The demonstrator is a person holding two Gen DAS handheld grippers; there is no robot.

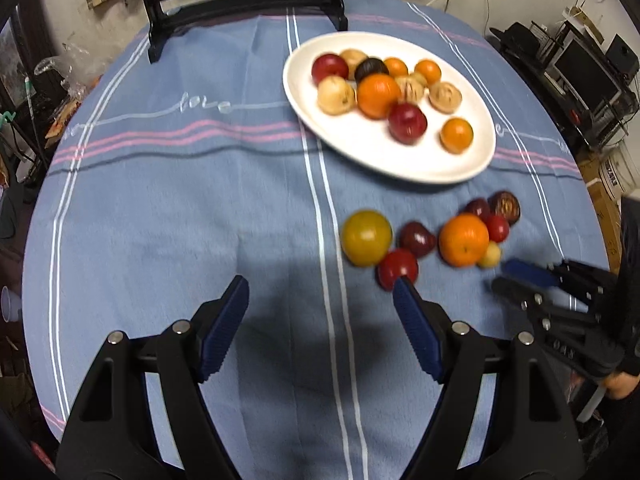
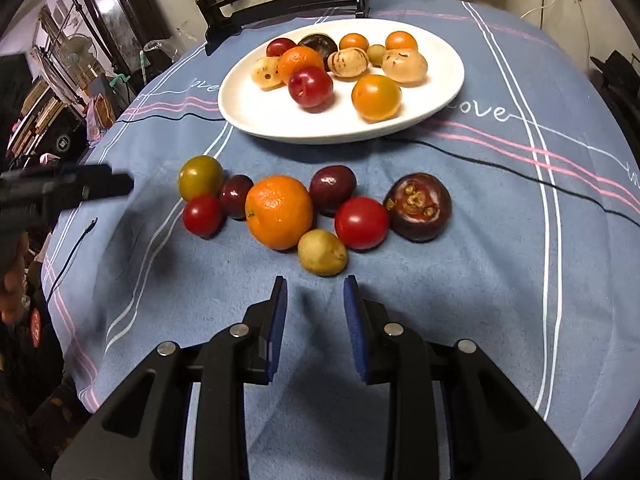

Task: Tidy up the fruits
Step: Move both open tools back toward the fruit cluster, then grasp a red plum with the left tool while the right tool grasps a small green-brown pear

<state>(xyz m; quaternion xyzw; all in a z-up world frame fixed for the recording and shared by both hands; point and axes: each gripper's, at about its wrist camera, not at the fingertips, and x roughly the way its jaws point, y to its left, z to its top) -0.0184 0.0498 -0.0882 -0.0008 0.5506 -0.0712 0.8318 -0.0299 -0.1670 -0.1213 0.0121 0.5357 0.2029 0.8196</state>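
A white oval plate [image 1: 400, 160] [image 2: 440, 92] at the far side of the table holds several fruits. On the blue cloth in front of it lies a loose cluster: a large orange [image 2: 279, 212] [image 1: 463, 239], a yellow-green fruit [image 2: 200, 177] [image 1: 366, 237], red fruits [image 2: 361, 222], dark plums [image 2: 332, 188], a mangosteen [image 2: 418, 206] and a small yellow fruit [image 2: 322, 252]. My left gripper [image 1: 320, 300] is open and empty, near the red fruit [image 1: 398, 267]. My right gripper [image 2: 315, 286] is open and empty, just short of the small yellow fruit; it also shows in the left wrist view [image 1: 508, 276].
A black chair [image 1: 244, 4] stands at the table's far edge. A thin black cord [image 2: 500, 164] crosses the cloth in front of the plate. Cluttered shelves and boxes [image 1: 592, 80] surround the round table.
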